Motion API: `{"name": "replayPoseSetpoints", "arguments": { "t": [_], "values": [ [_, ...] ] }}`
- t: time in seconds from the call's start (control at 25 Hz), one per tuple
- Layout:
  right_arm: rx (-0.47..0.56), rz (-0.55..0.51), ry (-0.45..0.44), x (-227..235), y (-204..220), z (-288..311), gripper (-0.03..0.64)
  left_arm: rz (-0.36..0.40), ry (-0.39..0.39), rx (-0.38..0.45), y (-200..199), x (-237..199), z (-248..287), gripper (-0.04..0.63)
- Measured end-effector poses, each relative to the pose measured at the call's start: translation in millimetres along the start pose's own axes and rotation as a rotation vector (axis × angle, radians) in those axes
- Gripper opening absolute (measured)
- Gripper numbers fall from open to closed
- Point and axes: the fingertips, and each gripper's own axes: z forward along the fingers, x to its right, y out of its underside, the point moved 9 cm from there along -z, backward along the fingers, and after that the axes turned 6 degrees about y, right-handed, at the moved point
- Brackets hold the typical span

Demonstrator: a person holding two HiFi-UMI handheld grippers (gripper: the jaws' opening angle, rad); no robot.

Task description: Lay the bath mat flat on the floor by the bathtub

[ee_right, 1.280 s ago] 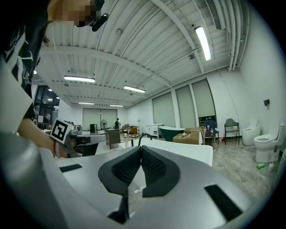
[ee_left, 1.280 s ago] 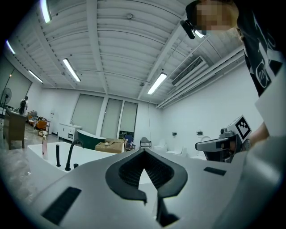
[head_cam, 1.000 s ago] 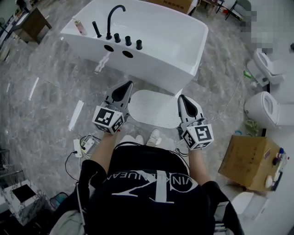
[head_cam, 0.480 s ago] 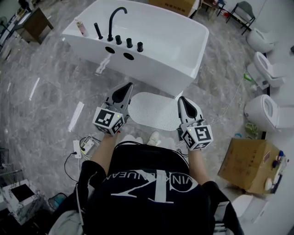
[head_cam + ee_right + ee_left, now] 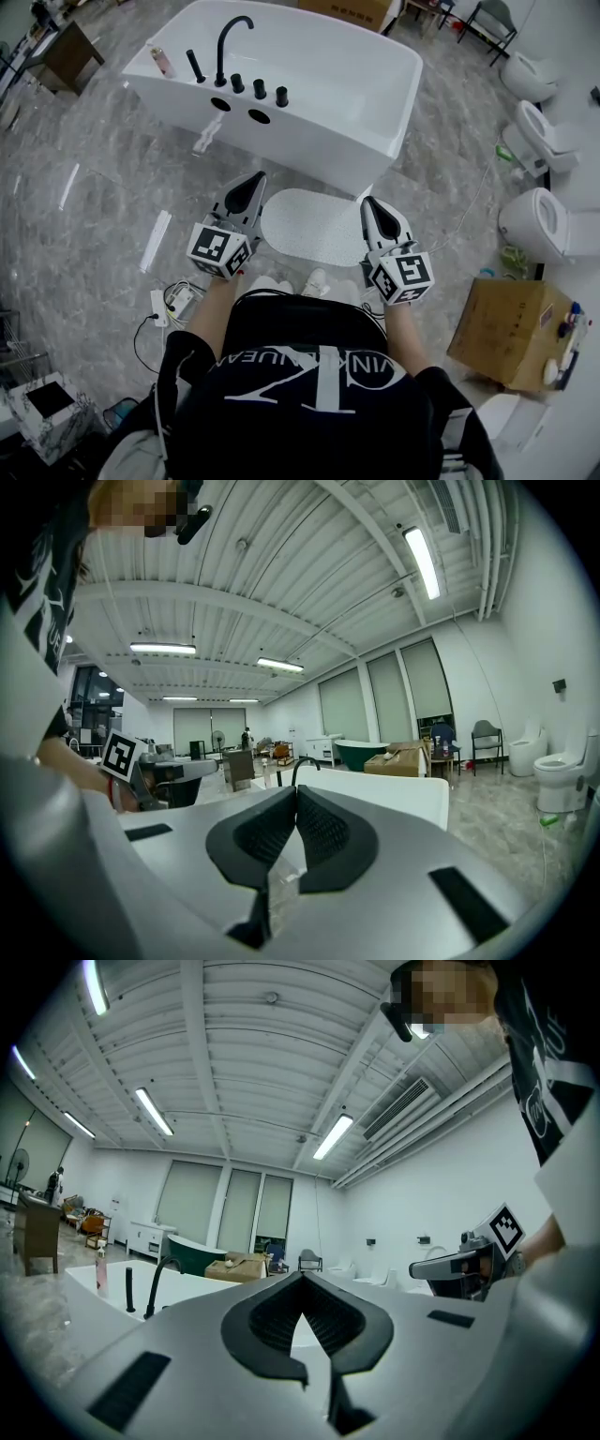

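the white bath mat (image 5: 314, 223) lies flat on the floor just near of the bathtub (image 5: 328, 103). left gripper (image 5: 255, 176) and right gripper (image 5: 368, 201) hang at its two ends, jaws closed on nothing.

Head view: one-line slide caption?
White dotted oval bath mat lies flat beside the white bathtub; left tongs and right tongs held shut over its ends.

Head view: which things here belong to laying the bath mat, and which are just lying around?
Part of the job: bath mat, bathtub, floor, left tongs and right tongs, both shut and empty.

Just lying about: cardboard box, power strip, toilet, bottle on the tub's rim.
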Motion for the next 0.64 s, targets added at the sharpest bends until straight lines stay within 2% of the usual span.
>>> {"name": "replayPoseSetpoints", "arguments": {
  "t": [0.64],
  "values": [
    [-0.032,0.013,0.005,3.6,9.3,8.9,0.026,0.001,-0.004,-0.006,1.1,-9.3,9.6,0.014]
  ]
}}
